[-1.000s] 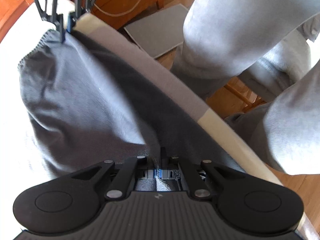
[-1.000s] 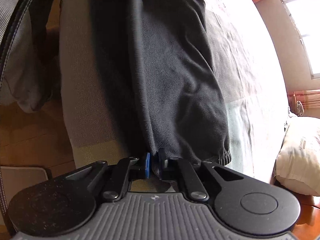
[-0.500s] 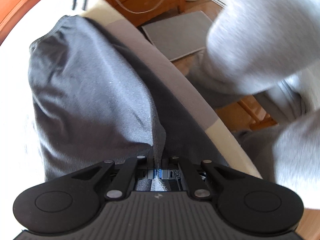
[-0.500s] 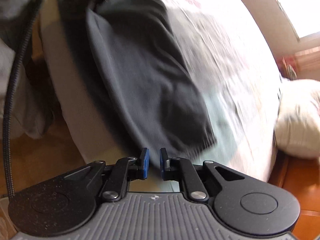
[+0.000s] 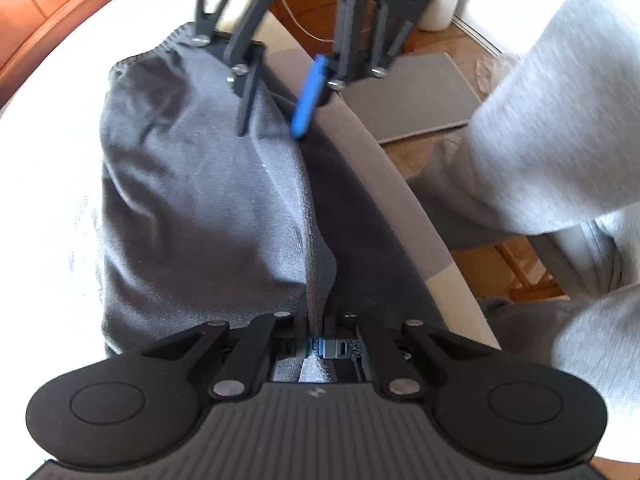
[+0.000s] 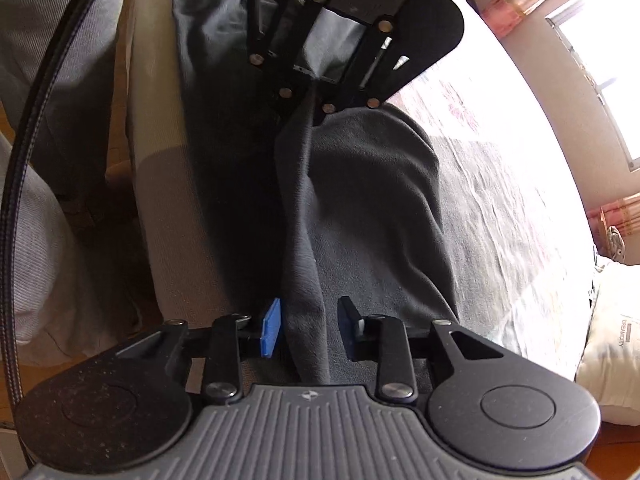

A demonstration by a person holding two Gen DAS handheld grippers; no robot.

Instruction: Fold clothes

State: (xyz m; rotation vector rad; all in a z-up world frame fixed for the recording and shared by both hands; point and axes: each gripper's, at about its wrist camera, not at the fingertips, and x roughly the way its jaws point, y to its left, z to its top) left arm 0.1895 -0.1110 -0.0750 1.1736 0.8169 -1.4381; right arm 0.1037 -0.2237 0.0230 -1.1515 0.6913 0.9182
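A: Where is the garment?
B: A dark grey garment (image 5: pixel 192 208) lies along the edge of a bed (image 5: pixel 44 184), part draped over its side.
A: And the left gripper (image 5: pixel 318 344)?
B: Jaws closed tight, pinching a raised ridge of the cloth.
A: The right gripper (image 6: pixel 308 330)?
B: Jaws spread wide, straddling the same ridge, gripping nothing. The two tools face each other across the garment.

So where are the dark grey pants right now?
The dark grey pants lie along the edge of the bed, pinched at the near end by the left tongs, with the open right tongs at the far end.
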